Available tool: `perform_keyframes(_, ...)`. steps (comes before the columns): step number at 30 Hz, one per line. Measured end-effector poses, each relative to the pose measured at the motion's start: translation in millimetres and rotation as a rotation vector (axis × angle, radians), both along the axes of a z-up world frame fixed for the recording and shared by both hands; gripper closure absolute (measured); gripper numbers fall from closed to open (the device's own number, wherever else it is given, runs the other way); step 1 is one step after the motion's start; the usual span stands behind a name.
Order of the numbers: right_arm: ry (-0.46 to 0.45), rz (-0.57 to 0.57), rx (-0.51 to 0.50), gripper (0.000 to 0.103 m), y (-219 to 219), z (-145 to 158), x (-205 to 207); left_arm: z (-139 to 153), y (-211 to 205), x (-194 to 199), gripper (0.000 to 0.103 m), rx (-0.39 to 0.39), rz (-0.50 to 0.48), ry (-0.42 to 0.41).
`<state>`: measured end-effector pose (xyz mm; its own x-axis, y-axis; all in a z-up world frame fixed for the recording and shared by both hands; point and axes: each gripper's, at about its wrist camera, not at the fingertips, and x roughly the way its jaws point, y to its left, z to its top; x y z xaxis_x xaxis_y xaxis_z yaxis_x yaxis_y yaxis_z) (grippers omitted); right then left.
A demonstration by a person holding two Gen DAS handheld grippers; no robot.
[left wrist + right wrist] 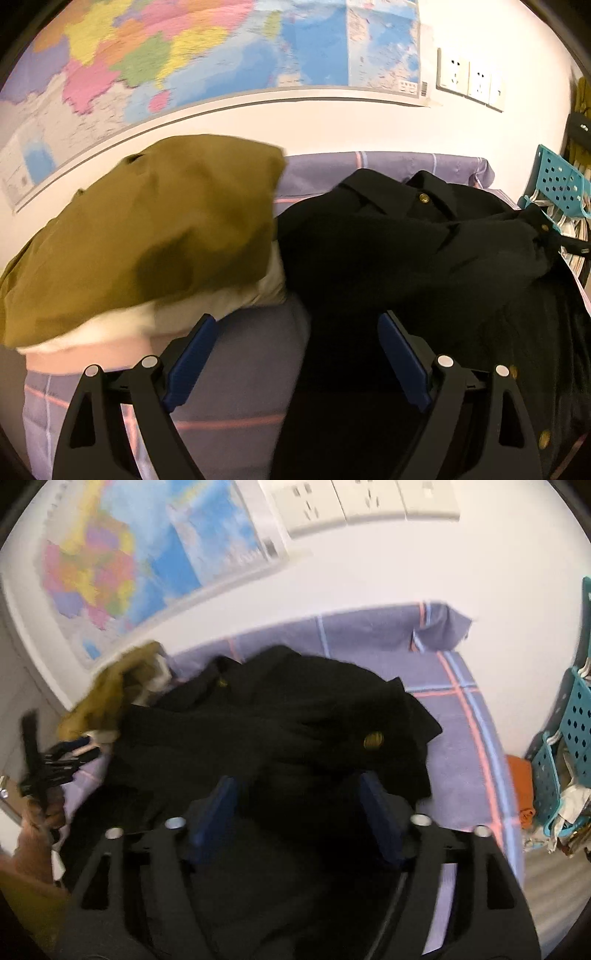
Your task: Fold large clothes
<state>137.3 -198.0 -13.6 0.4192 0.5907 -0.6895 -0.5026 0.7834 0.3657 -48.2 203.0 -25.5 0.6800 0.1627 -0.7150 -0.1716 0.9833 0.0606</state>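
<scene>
A black garment with gold buttons [424, 251] lies crumpled on a purple plaid bed sheet [236, 369]. It also shows in the right wrist view [288, 720]. My left gripper [295, 321] is open and empty, just above the sheet at the garment's left edge. My right gripper [295, 786] is open and empty, hovering over the garment's near part. An olive-green folded garment [147, 229] sits on a white and pink stack [122, 332] to the left. The left gripper and the hand holding it appear at the left of the right wrist view [48, 760].
A white wall with a colourful map [221, 48] and power sockets [469, 79] stands behind the bed. A teal perforated basket [569, 746] with clothes stands at the right, with an orange cloth [521, 790] beside it. The sheet [461, 738] is bare at the right.
</scene>
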Motion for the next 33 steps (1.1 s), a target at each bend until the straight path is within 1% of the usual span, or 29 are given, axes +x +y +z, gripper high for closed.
perform_keyframes(2,0.003,0.004,0.025,0.028,-14.5,6.1,-18.7,-0.3,8.0,-16.1,0.016,-0.018,0.008,0.001)
perform_keyframes(4,0.031,-0.002,0.060,0.022,-29.0,5.8,-37.7,-3.3,16.9,-29.5,0.015,-0.076,-0.003,0.013)
perform_keyframes(8,0.115,-0.032,0.107,0.022,-64.6,-14.1,-76.1,-19.3,38.0,-57.1,0.014,-0.200,0.002,0.054)
perform_keyframes(9,0.136,-0.042,0.121,0.021,-74.6,-19.7,-86.6,-22.9,41.7,-62.1,0.014,-0.220,0.010,0.063)
perform_keyframes(11,0.182,-0.038,0.163,0.019,-82.6,-32.1,-100.0,-31.1,47.2,-76.1,0.014,-0.283,-0.004,0.078)
perform_keyframes(12,0.206,-0.039,0.172,0.019,-83.6,-39.0,-106.8,-35.0,48.8,-82.6,0.014,-0.307,-0.012,0.087)
perform_keyframes(14,0.229,-0.040,0.157,0.017,-84.4,-47.7,-118.1,-40.9,47.8,-92.3,0.014,-0.321,-0.021,0.109)
perform_keyframes(16,0.214,-0.019,0.168,0.017,-82.5,-47.9,-127.6,-44.8,44.6,-101.0,0.014,-0.341,-0.052,0.126)
perform_keyframes(18,0.212,0.022,0.176,0.016,-75.2,-47.0,-133.7,-50.0,38.1,-108.7,0.013,-0.394,-0.120,0.150)
perform_keyframes(19,0.205,0.038,0.166,0.015,-71.2,-47.6,-135.6,-51.5,33.7,-112.6,0.009,-0.390,-0.134,0.153)
perform_keyframes(20,0.178,0.051,0.150,0.012,-65.7,-47.7,-139.6,-52.6,26.3,-117.4,0.007,-0.370,-0.160,0.153)
perform_keyframes(22,0.143,0.057,0.145,0.013,-60.3,-47.6,-145.3,-53.6,12.8,-123.4,0.007,-0.348,-0.213,0.153)
perform_keyframes(23,0.131,0.047,0.147,0.018,-59.3,-47.6,-147.4,-54.5,6.0,-125.5,0.007,-0.343,-0.232,0.153)
perform_keyframes(25,0.137,0.022,0.163,0.029,-58.8,-49.5,-148.1,-55.5,-4.2,-128.1,0.007,-0.330,-0.252,0.150)
perform_keyframes(26,0.147,0.020,0.180,0.045,-60.0,-50.1,-148.7,-55.6,-9.7,-128.8,0.007,-0.324,-0.254,0.153)
perform_keyframes(27,0.181,0.041,0.215,0.065,-60.8,-53.0,-148.5,-55.0,-13.1,-128.5,0.013,-0.330,-0.254,0.150)
perform_keyframes(28,0.227,0.049,0.254,0.082,-61.4,-57.3,-146.5,-53.6,-14.9,-126.3,0.028,-0.336,-0.248,0.148)
perform_keyframes(29,0.248,0.040,0.277,0.084,-63.0,-59.8,-146.7,-51.7,-17.0,-124.5,0.039,-0.341,-0.224,0.150)
perform_keyframes(30,0.243,0.041,0.289,0.085,-63.8,-57.4,-148.5,-50.9,-16.8,-121.1,0.064,-0.358,-0.213,0.154)
perform_keyframes(31,0.242,0.033,0.318,0.086,-67.1,-53.1,-148.3,-48.1,-15.3,-118.6,0.072,-0.388,-0.193,0.159)
perform_keyframes(32,0.233,0.027,0.388,0.087,-73.7,-43.9,-149.0,-41.8,-13.7,-118.2,0.076,-0.417,-0.182,0.143)
perform_keyframes(33,0.193,0.016,0.431,0.087,-81.1,-28.9,-151.6,-32.5,-14.3,-119.7,0.081,-0.458,-0.198,0.112)
